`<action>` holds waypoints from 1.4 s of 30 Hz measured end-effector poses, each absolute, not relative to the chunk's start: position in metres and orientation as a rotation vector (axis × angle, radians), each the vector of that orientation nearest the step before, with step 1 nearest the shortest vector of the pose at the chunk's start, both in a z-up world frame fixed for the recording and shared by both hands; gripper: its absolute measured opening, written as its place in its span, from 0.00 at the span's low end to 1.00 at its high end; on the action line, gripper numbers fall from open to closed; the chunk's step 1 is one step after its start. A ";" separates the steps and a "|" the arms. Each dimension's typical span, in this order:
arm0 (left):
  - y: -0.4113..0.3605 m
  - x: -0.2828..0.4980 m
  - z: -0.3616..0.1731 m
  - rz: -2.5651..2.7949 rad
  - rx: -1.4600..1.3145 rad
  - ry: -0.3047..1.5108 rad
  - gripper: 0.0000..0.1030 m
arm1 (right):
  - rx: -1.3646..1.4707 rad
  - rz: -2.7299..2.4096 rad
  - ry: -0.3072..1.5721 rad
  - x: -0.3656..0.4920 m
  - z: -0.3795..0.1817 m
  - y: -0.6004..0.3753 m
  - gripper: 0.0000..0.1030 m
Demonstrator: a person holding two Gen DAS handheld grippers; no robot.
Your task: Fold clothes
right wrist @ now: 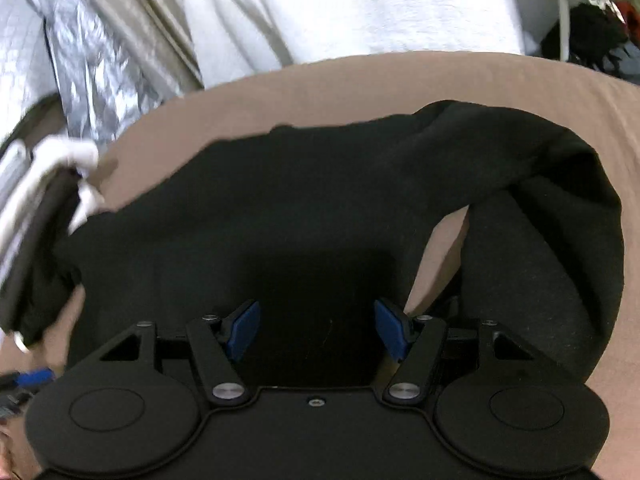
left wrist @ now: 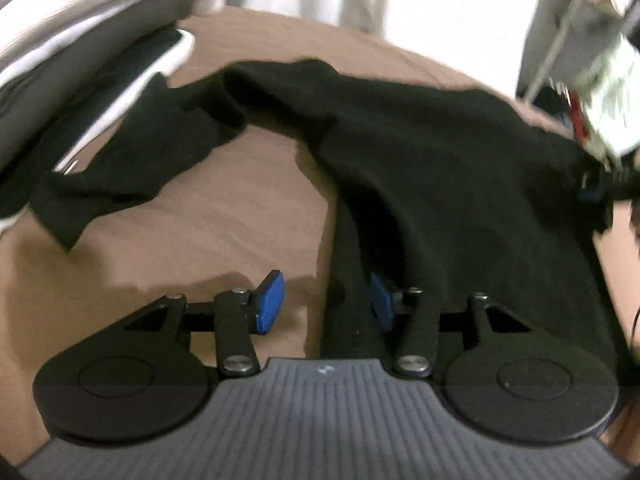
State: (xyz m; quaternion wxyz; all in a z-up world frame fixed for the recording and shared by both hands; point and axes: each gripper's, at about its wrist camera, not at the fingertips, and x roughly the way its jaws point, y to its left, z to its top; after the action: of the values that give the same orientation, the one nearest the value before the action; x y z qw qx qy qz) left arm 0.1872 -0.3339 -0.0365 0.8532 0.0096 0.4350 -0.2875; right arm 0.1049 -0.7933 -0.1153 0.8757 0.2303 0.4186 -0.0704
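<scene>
Though blurry, black garment (right wrist: 304, 200) on tan sheet (right wrist: 360, 80), both grippers open, prob.

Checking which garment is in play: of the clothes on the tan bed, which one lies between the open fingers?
The black garment spread on the tan bedsheet, under both the left gripper and right gripper; the folded grey-white stack lies apart.

Left tongs (left wrist: 326, 300) parted, held low; right tongs (right wrist: 316, 330) parted, likewise low.
</scene>
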 end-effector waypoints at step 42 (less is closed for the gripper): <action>-0.337 0.128 -0.019 -0.403 0.085 0.947 0.63 | 0.460 -0.126 1.050 0.057 -0.100 -0.764 0.73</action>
State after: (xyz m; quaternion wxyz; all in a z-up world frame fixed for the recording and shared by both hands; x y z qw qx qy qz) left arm 0.1276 -0.3375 -0.0186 0.8696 0.0408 0.4528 -0.1929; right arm 0.0572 -0.7643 -0.0996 0.8382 0.2176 0.4964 -0.0597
